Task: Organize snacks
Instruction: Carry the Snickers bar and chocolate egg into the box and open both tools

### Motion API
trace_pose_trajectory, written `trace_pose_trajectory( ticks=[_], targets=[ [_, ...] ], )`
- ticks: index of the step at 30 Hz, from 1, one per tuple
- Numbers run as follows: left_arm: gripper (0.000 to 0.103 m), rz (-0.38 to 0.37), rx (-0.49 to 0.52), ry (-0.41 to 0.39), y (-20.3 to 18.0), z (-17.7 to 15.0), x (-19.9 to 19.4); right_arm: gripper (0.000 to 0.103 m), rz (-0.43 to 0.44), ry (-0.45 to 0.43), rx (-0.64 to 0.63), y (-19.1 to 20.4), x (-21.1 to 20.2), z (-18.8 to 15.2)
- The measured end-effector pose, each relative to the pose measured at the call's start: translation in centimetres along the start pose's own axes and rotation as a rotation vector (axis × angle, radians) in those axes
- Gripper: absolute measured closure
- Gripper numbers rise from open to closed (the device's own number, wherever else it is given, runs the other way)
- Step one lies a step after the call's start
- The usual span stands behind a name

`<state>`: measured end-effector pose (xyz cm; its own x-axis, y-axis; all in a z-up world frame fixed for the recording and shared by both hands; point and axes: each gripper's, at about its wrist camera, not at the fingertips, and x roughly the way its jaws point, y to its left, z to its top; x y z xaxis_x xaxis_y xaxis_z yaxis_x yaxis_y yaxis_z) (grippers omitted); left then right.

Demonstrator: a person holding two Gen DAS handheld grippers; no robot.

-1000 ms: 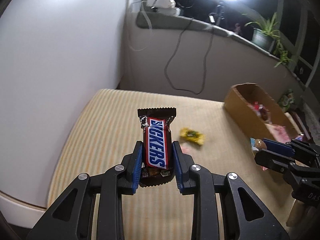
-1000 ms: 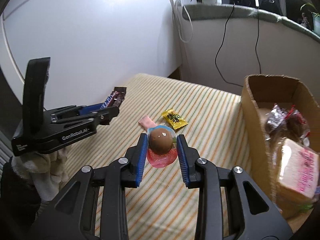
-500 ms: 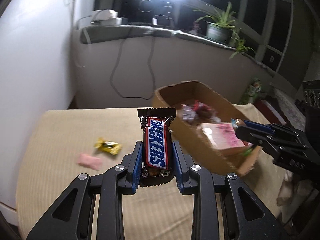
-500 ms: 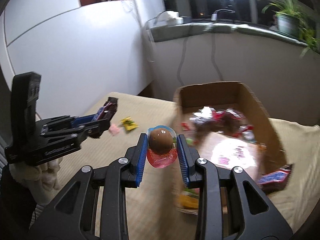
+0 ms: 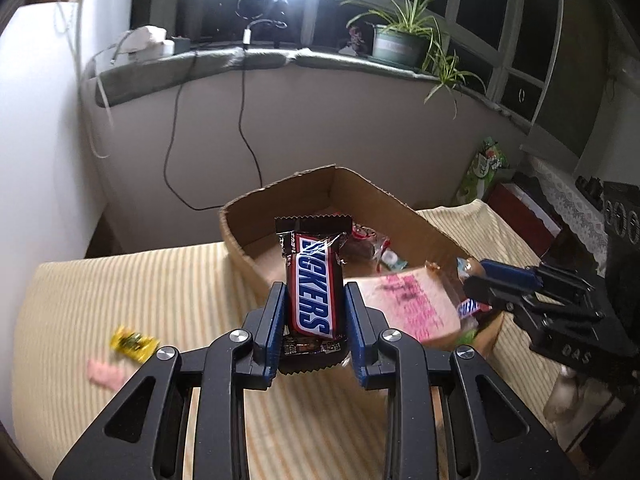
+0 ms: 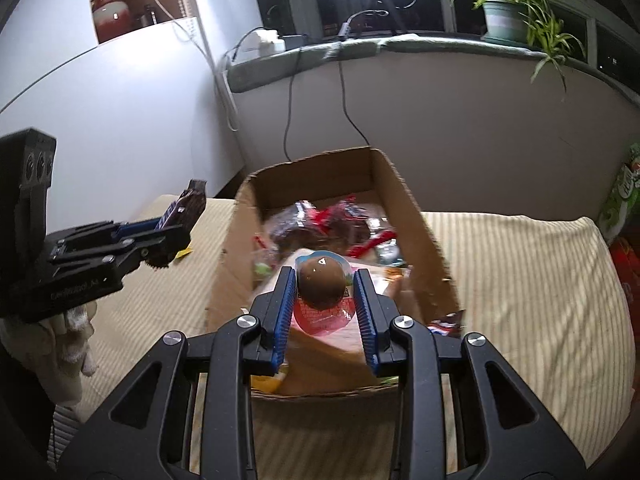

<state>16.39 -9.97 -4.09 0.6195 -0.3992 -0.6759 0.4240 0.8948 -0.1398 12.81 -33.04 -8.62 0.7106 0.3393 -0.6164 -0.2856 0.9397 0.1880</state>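
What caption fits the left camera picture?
Left gripper shut on brown Snickers bar before the open cardboard snack box.

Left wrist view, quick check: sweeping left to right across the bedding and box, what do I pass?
Pink candy → yellow candy → Snickers bar held in the left tool → pink-printed packet in the cardboard box → right tool gripping its snack.
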Motion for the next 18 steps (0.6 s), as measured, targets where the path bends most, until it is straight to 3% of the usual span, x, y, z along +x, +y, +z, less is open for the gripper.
trace_pose_trajectory(
  ticks=[18],
  targets=[
    [0.076,0.012,0.038,0.038,-2.0,1.6,3.9,0.070,0.002,0.028,0.014,-1.9,2.4,-0.5]
  ],
)
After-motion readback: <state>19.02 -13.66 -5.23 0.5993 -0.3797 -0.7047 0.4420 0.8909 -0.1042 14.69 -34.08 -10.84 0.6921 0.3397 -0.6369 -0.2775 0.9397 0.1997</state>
